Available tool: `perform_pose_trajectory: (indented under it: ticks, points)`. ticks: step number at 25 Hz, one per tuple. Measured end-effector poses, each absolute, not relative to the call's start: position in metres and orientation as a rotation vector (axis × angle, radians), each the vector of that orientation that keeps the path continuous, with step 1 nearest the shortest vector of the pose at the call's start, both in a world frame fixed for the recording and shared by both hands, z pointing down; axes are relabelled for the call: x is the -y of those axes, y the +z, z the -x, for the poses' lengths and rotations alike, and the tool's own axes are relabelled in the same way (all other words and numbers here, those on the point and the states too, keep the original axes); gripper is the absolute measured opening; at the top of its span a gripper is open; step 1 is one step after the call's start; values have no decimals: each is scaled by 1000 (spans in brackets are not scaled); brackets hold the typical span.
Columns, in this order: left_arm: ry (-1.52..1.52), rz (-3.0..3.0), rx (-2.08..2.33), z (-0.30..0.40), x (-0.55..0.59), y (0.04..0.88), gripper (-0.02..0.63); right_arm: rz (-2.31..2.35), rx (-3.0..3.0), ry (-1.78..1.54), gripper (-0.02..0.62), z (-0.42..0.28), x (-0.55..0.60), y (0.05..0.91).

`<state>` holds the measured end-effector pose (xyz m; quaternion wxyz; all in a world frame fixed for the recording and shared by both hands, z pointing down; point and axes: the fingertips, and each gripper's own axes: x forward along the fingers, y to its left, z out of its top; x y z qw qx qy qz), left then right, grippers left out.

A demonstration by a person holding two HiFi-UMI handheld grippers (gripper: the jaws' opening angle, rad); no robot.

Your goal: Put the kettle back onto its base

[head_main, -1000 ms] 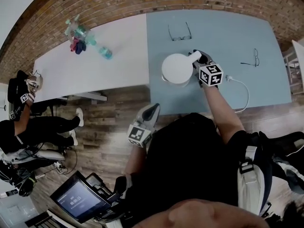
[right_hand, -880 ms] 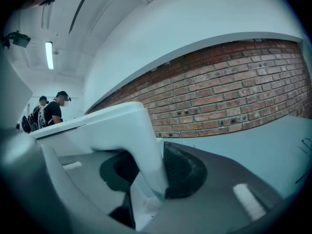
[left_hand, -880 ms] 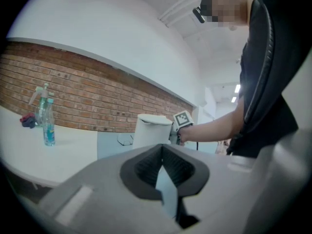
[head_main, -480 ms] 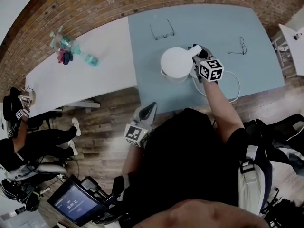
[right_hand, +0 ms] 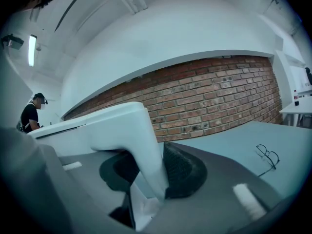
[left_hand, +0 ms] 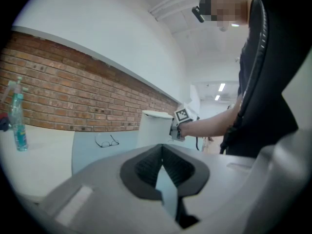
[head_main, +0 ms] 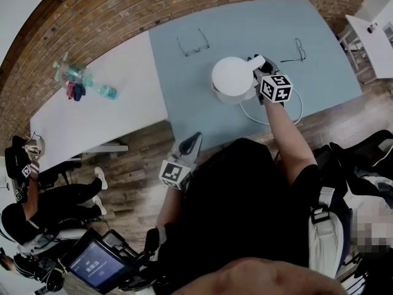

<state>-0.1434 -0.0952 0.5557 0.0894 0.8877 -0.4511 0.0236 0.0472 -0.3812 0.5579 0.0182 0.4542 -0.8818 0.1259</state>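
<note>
The white kettle (head_main: 232, 78) is over the blue table (head_main: 184, 97), right of its middle. My right gripper (head_main: 258, 67) is shut on the kettle's handle (right_hand: 145, 145), which fills the gap between the dark pads (right_hand: 184, 172) in the right gripper view. I cannot make out the base: a white cable (head_main: 279, 117) loops out from under the kettle. My left gripper (head_main: 191, 142) hangs off the table's near edge, shut and holding nothing. The left gripper view shows the kettle (left_hand: 154, 128) ahead.
Two pairs of glasses (head_main: 192, 43) (head_main: 296, 49) lie on the blue table, either side of the kettle. A white table (head_main: 104, 118) at left carries bottles (head_main: 70, 78). A seated person (head_main: 37, 208) is at the far left, over the wooden floor.
My right gripper has carried the kettle to the right across the blue table, away from the left glasses and toward the right pair. The left gripper moved only a little.
</note>
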Motion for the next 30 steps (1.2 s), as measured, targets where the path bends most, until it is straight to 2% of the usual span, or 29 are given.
perform_pose_trajectory:
  ticks: [14,30]
  points:
    - [93,-2697,1246,108,118,548,2,-1550,2664,424,123,-116,391,565]
    - [115,-2685,1265,105,122,549,2,-1598,2649,481,124,-132,400,577]
